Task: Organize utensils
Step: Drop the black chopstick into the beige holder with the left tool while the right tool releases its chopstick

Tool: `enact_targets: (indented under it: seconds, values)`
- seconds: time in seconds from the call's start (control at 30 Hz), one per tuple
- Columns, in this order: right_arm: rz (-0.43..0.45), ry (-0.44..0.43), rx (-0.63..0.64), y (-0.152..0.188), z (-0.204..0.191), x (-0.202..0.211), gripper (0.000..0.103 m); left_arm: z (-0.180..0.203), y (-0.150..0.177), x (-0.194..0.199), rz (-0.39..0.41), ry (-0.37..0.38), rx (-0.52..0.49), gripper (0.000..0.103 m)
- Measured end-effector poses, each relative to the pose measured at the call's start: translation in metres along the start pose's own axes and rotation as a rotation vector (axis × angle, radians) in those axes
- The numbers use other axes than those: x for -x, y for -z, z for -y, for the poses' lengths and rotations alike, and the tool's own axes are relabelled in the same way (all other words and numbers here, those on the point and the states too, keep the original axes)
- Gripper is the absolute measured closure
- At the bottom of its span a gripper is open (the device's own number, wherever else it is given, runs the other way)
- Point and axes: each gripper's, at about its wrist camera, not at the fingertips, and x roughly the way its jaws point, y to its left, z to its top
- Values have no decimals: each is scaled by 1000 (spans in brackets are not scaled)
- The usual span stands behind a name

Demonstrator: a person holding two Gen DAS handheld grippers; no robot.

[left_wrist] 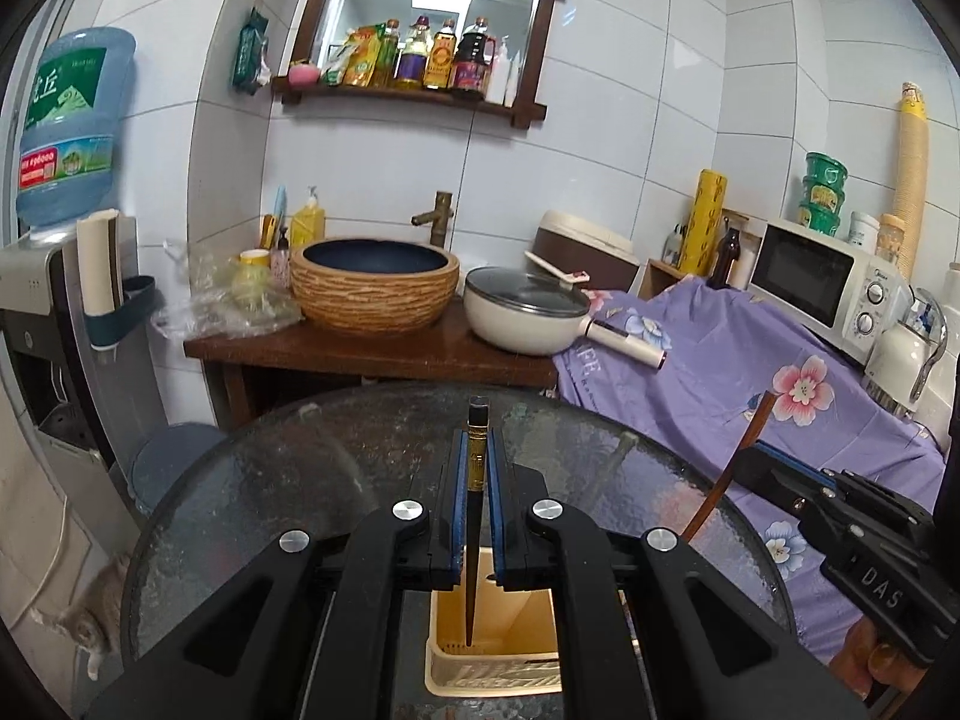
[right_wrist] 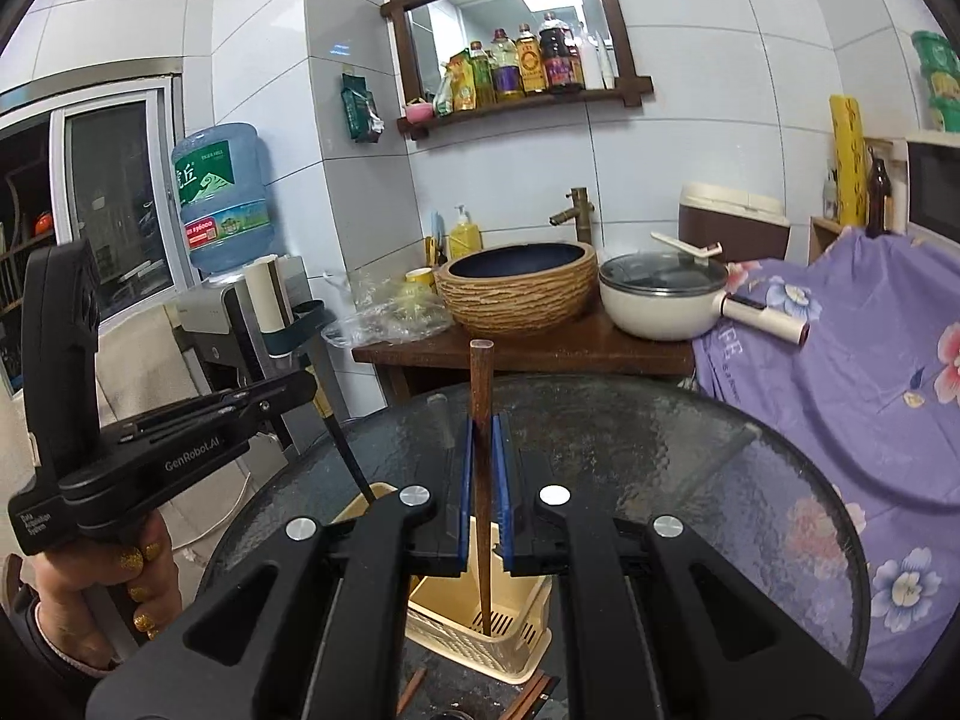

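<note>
Left gripper (left_wrist: 477, 468) clamps black chopstick (left_wrist: 474, 540), right gripper (right_wrist: 483, 462) clamps brown chopstick (right_wrist: 482, 480); tips inside holder (right_wrist: 480, 648) at 6 o'clock. Lower straight, then release.

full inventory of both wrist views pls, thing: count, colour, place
utensil basket: 1, cream, on glass table near the grippers
glass table: 1, dark round, foreground
black chopstick: 1, black with gold band, tip inside basket
brown chopstick: 1, brown, tip inside basket
loose chopsticks: a few, brown, on table beside basket
basin: 1, tan, wooden counter
pot: 1, cream, lidded, beside basin
microwave: 1, white, right
left gripper: black, shut on black chopstick
right gripper: black, shut on brown chopstick
</note>
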Motion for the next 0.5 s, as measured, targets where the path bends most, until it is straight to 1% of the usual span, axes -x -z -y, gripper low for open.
enact_targets:
  seconds: [0.13, 0.33, 0.43, 0.5]
  values:
    - [-14, 9, -23, 7, 7, -6, 96, -3, 7, -5, -20, 0, 4, 97]
    - [-6, 19, -37, 8, 13, -4, 96, -9, 18, -17, -55, 4, 7, 97]
    - [-2, 34, -45, 8, 16, -5, 96, -12, 21, -20, -58, 1, 18, 97]
    - [3, 43, -45, 9, 18, -4, 96, -12, 23, -23, -67, 0, 8, 97]
